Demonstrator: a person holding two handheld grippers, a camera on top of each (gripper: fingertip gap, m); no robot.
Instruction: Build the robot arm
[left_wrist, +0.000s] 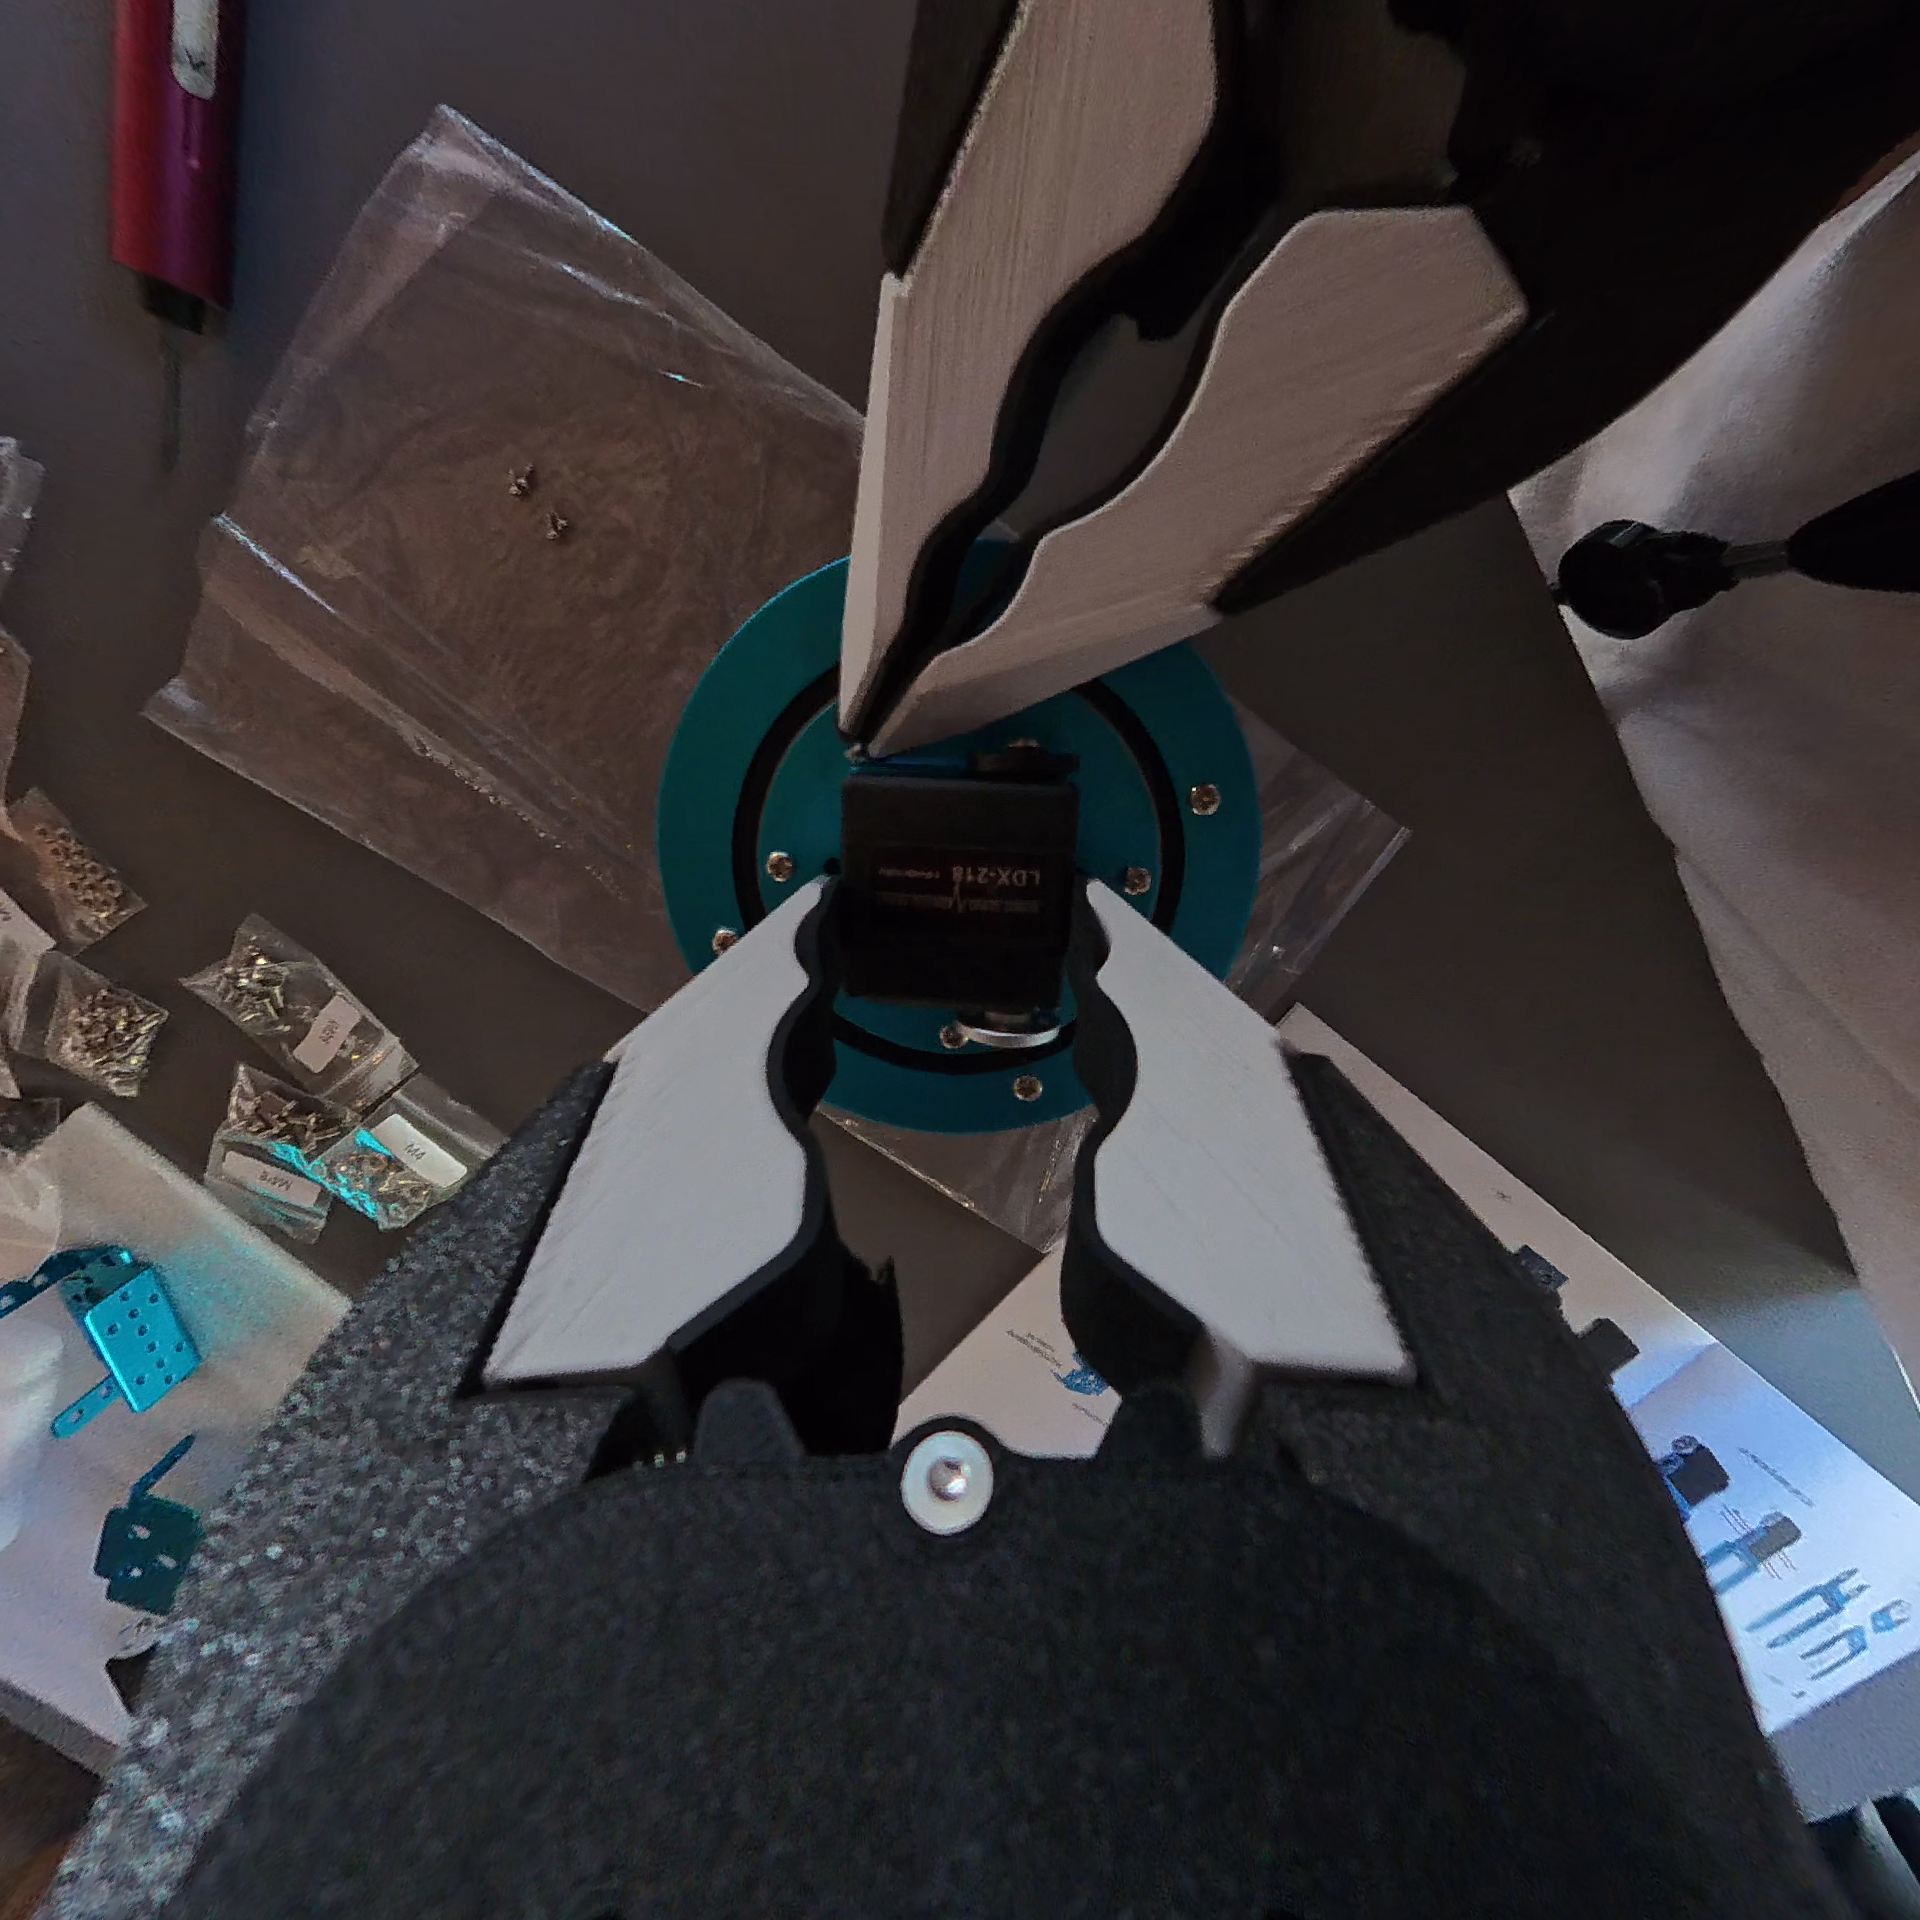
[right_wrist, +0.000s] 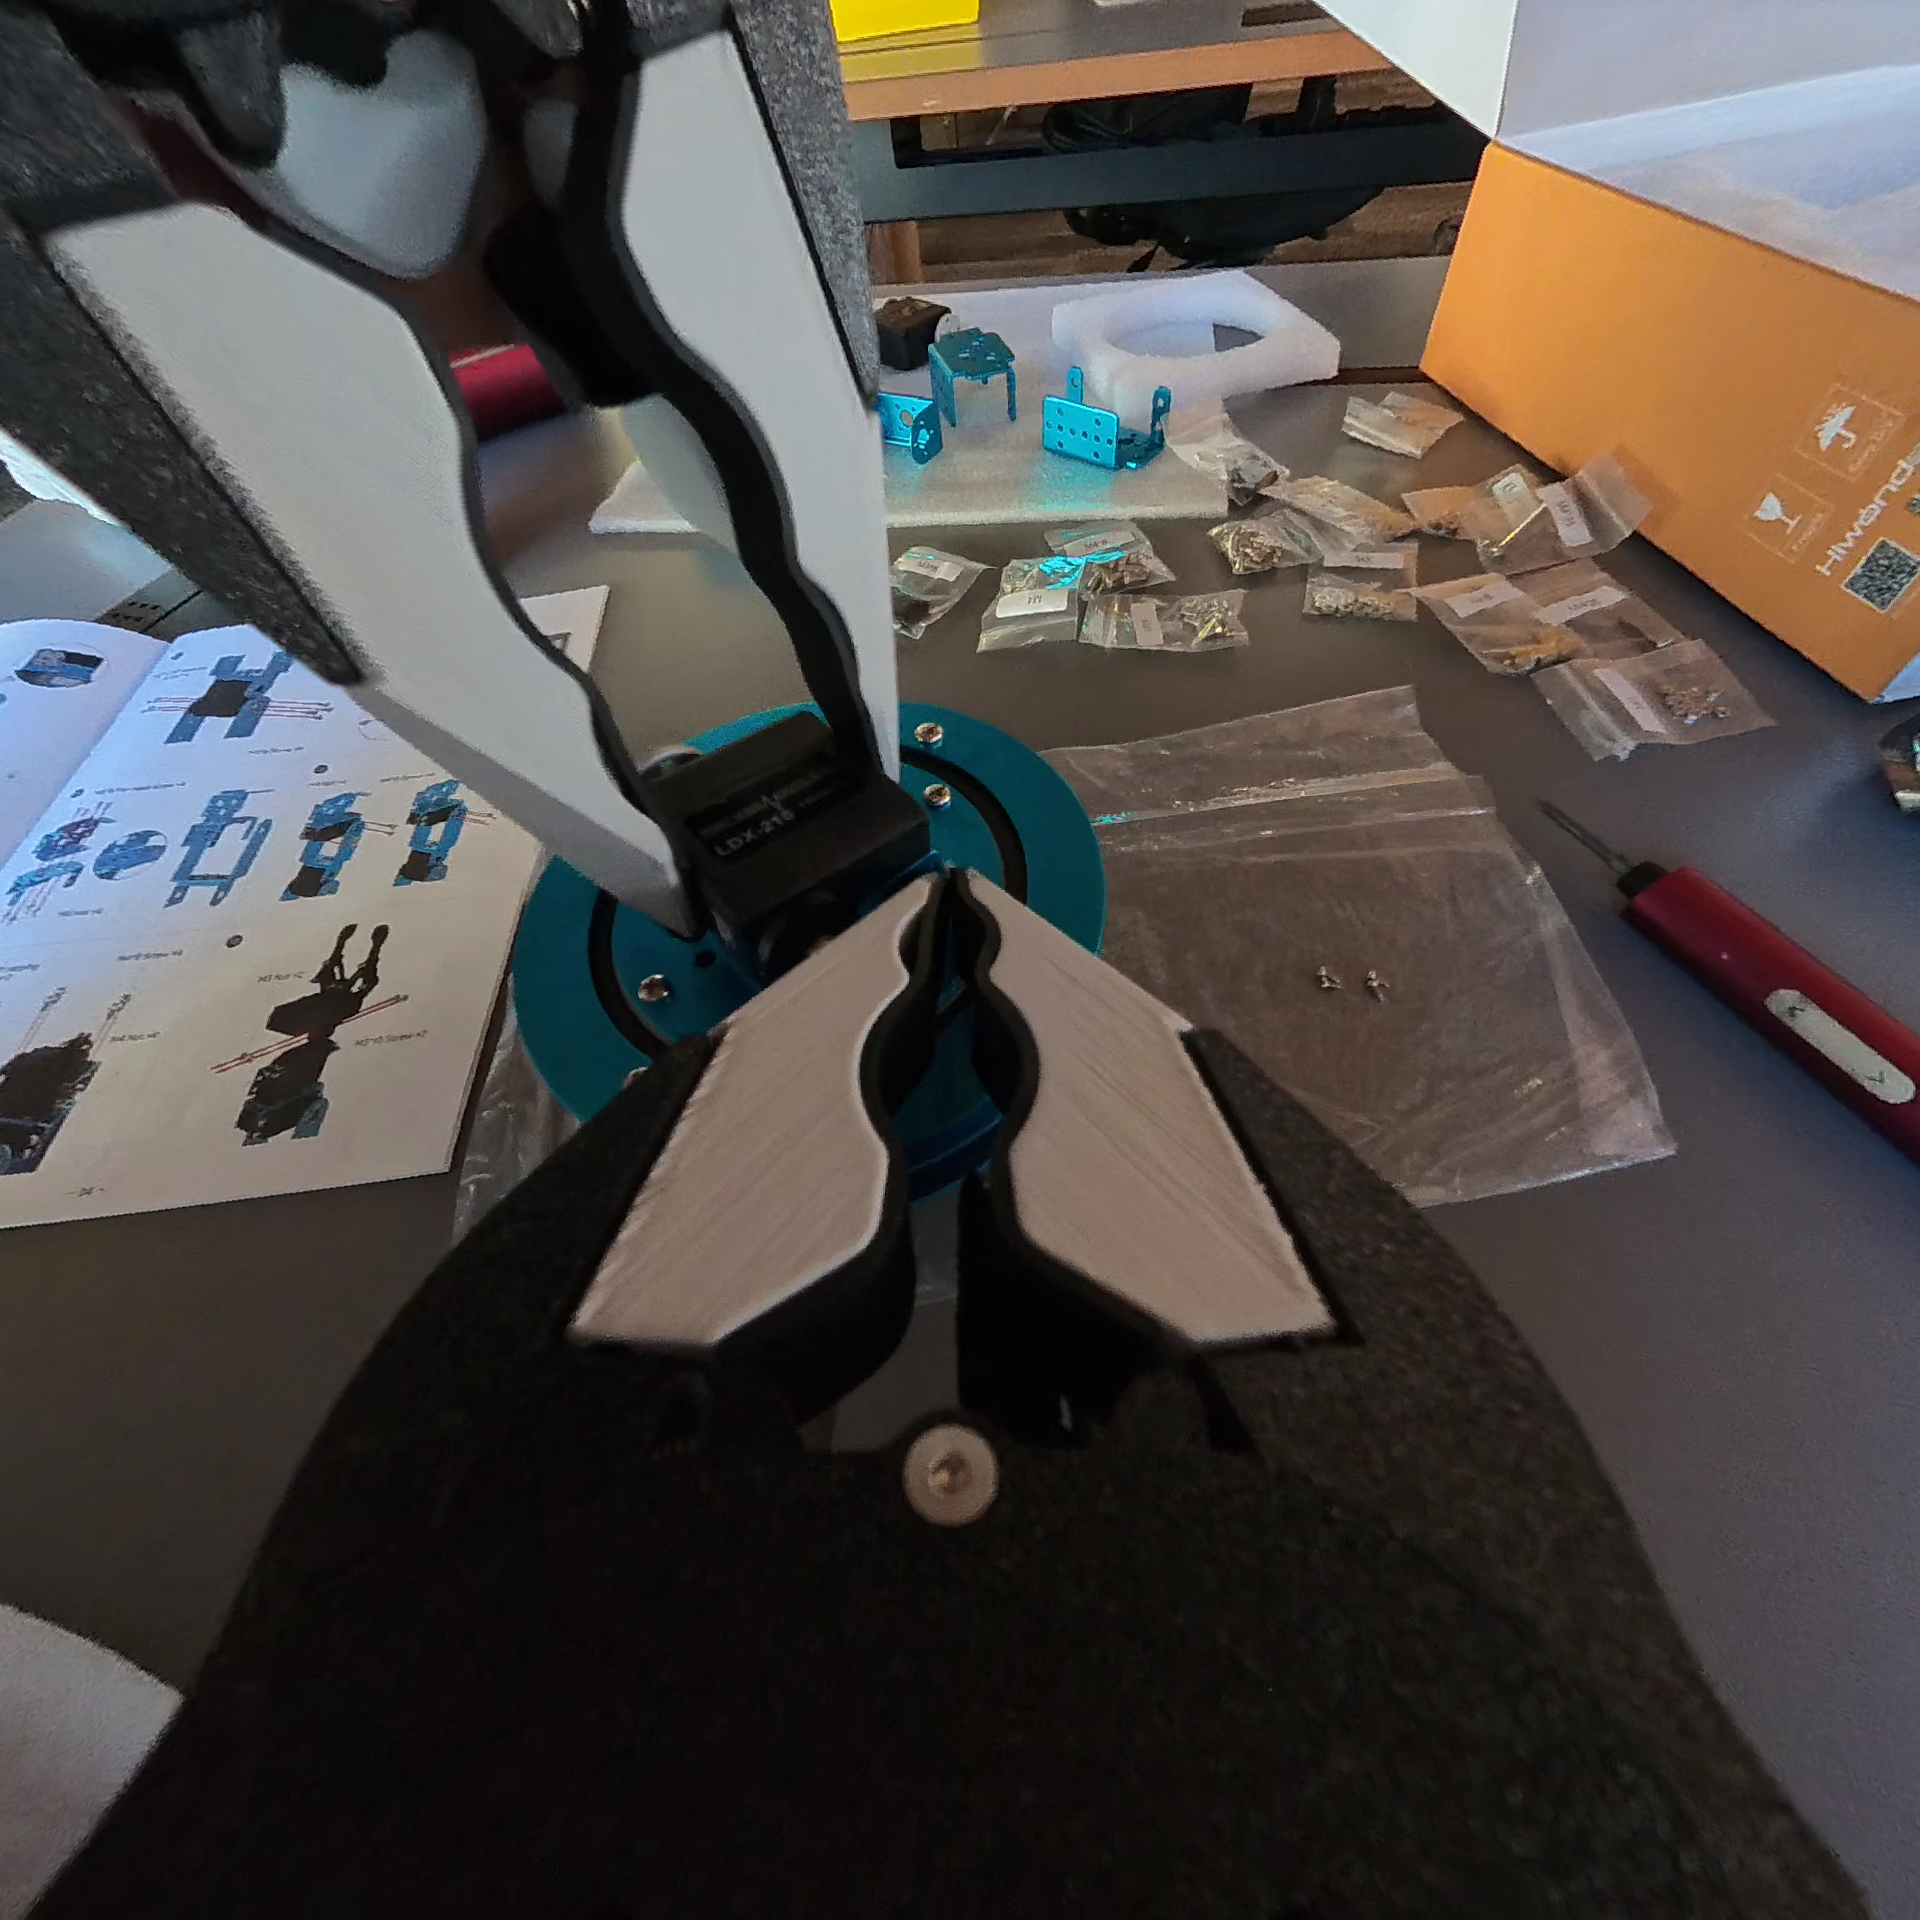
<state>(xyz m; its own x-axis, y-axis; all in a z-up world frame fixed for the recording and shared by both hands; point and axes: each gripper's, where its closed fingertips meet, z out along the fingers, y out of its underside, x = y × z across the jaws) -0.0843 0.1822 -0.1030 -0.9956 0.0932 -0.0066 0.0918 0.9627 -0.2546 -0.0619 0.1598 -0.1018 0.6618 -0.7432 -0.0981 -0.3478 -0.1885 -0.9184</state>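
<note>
Left gripper (left_wrist: 956, 894) clamps black servo (left_wrist: 956, 904) by its sides; servo sits on teal round base (left_wrist: 707, 748) on grey table (right_wrist: 1558, 1403). Right gripper (right_wrist: 951, 883) tips pinched together, touching servo's edge. 2 loose screws (right_wrist: 1348, 980) lie on clear bag (right_wrist: 1351, 1039) nearby.

Looks like a hobby/robotics workshop: grey table (right_wrist: 1558, 1351) w/ bagged screws (right_wrist: 1143, 613), blue metal brackets (right_wrist: 1101, 431), assembly manual (right_wrist: 239, 904), red screwdriver (right_wrist: 1766, 987), orange kit box (right_wrist: 1662, 416).

Servo (left_wrist: 954, 896) sits on disc (left_wrist: 717, 717), bag (left_wrist: 499, 499) beside it.
</note>
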